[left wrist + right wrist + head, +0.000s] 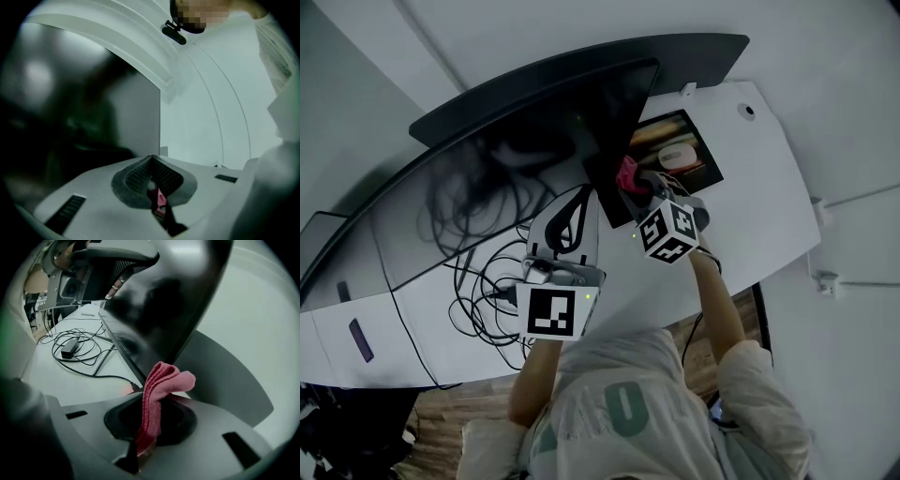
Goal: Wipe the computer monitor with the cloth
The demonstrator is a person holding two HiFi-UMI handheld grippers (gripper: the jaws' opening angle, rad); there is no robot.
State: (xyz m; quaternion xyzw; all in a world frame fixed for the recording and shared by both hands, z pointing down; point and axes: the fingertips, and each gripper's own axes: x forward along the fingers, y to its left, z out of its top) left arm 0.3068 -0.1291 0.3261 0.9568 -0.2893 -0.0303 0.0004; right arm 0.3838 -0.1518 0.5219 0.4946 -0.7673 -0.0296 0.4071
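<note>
A wide curved monitor (525, 159) with a dark screen stands on the white desk (750, 206). My right gripper (642, 185) is shut on a folded pink cloth (626, 172), which it holds up by the screen's lower right part. In the right gripper view the cloth (161, 385) sticks up from the gripper (153, 401) just before the monitor's (159, 305) bottom edge; whether it touches is unclear. My left gripper (581, 199) is shut and points at the screen's middle. In the left gripper view its jaws (151, 159) meet, with the dark monitor (70, 117) at left.
Tangled black cables (483, 281) and a power brick (69, 347) lie on the desk under the screen's left half. A printed mouse pad (698, 141) with a white mouse (676, 157) sits right of the monitor. White walls close in behind.
</note>
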